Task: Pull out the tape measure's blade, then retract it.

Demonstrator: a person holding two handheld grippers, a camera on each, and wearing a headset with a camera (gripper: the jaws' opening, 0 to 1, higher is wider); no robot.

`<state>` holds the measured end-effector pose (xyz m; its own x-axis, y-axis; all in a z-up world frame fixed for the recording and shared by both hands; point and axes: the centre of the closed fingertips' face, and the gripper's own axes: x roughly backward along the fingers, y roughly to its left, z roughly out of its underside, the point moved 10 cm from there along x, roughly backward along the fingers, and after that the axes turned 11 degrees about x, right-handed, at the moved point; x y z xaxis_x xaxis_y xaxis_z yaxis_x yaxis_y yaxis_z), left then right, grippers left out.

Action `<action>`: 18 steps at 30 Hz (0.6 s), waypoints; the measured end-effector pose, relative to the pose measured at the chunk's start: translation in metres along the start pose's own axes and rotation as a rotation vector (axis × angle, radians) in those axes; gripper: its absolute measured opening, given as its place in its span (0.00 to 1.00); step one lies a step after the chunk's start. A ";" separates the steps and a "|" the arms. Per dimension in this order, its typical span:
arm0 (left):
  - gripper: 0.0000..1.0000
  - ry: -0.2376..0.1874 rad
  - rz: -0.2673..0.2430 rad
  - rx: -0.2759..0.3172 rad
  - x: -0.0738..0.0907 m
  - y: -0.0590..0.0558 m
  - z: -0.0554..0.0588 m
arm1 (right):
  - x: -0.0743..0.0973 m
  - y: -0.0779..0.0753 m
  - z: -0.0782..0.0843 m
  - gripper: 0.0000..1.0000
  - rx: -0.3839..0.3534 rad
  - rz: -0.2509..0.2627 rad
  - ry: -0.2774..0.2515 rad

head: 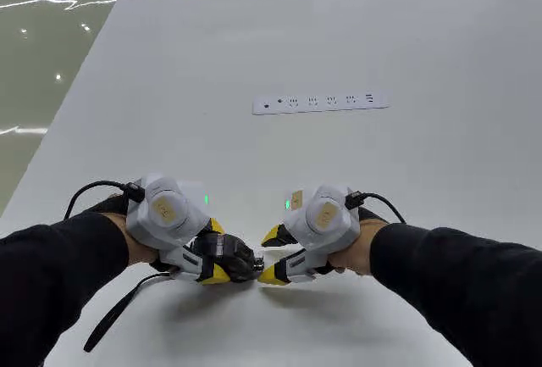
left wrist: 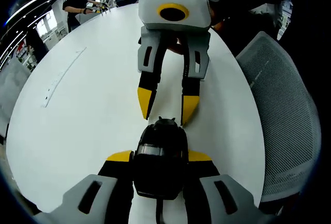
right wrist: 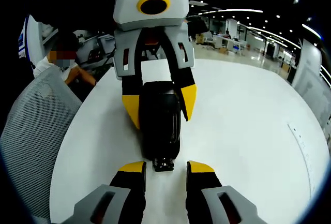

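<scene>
Left tool [head: 218, 251] clamped on the tape measure [left wrist: 160, 157]; right tool [head: 269, 257] facing it, jaws apart

Black case was held by its sides between the yellow-tipped jaws, low at the near edge of the white table [head: 296, 45]; the right tool's tips sat either side of the case's front end, not closed on it; a white power strip [head: 320, 102] lay well apart, farther up.
</scene>
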<state>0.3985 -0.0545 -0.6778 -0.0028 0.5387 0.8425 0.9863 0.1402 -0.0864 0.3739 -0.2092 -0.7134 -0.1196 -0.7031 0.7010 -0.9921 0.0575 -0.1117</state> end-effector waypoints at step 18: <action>0.31 0.043 -0.005 -0.035 -0.002 -0.002 -0.002 | -0.009 0.000 -0.003 0.15 0.069 -0.033 0.053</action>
<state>0.3964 -0.0573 -0.6787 -0.0015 0.5016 0.8651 0.9915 0.1133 -0.0639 0.3750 -0.2003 -0.7176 -0.0901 -0.6649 0.7415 -0.9908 -0.0156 -0.1344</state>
